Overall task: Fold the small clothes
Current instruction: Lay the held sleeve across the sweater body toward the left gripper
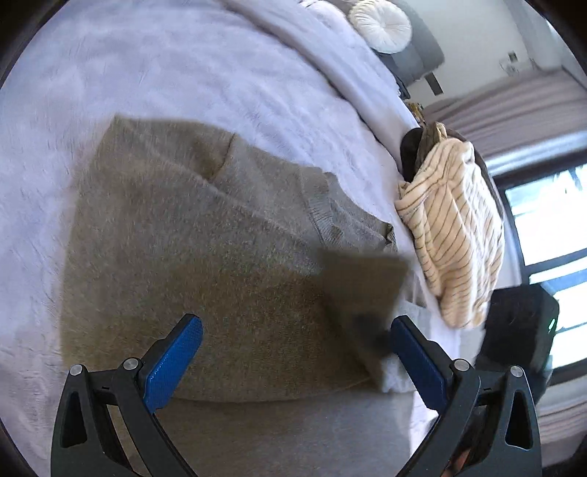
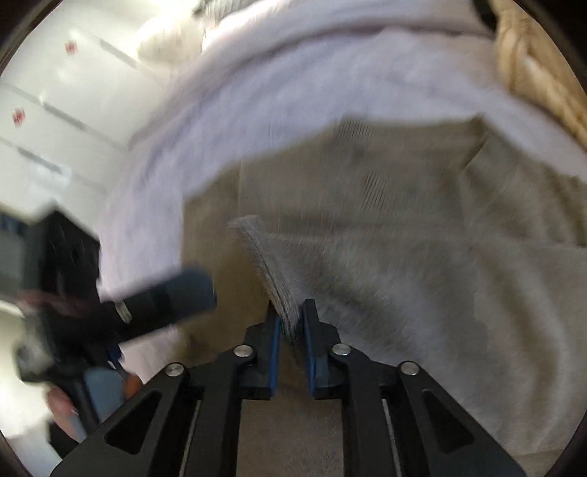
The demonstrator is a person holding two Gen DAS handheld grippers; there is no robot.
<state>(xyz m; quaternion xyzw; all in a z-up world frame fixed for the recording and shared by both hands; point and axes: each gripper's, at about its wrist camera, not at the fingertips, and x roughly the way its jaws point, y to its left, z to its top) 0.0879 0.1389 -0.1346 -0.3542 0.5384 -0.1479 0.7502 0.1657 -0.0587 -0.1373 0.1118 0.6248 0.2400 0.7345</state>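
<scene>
Right wrist view shows the right gripper with its blue pads nearly together, a ribbed grey edge of the sweater caught between them; the pads appear to press on the knit, though motion blur softens the contact. Left wrist view shows the left gripper standing wide apart above the garment, its blue pads clear of the cloth and holding nothing. From the right wrist view the left gripper appears again at the lower left, blurred, with a hand partly visible on its handle. The sweater, olive-grey knit, lies on the pale lilac bedcover, partly doubled over, with a ribbed cuff or hem showing grey against the darker body. A raised flap at its right side is blurred. Just beside it, at the bed's edge, sits a heap of cream striped clothing. A round white cushion rests well apart at the far end.
</scene>
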